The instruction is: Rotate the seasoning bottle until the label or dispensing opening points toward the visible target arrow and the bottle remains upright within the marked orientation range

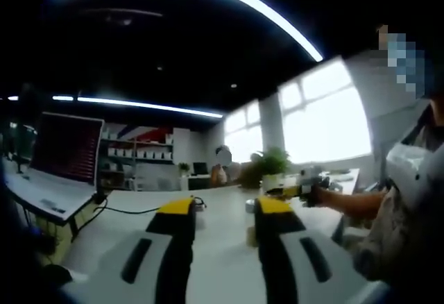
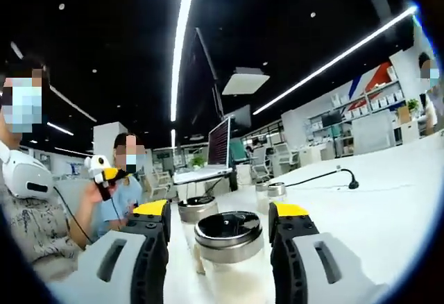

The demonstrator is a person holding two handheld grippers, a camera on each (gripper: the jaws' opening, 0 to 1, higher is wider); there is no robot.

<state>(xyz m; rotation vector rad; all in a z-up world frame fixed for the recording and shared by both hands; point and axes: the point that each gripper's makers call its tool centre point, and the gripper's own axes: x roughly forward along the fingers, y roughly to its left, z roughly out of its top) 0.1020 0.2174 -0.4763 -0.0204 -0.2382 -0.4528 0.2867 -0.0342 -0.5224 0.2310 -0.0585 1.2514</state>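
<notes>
We log: right gripper [image 2: 218, 238] fingers spread wide around a clear glass, steel-lidded seasoning bottle [image 2: 232, 248], untouched; left gripper [image 1: 223, 224] fingers open, empty, over the white counter [image 1: 222, 214].

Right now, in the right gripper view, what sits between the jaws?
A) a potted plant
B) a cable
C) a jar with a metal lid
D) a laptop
C: the jar with its metal lid stands between the open jaws of the right gripper, not visibly gripped.
</notes>
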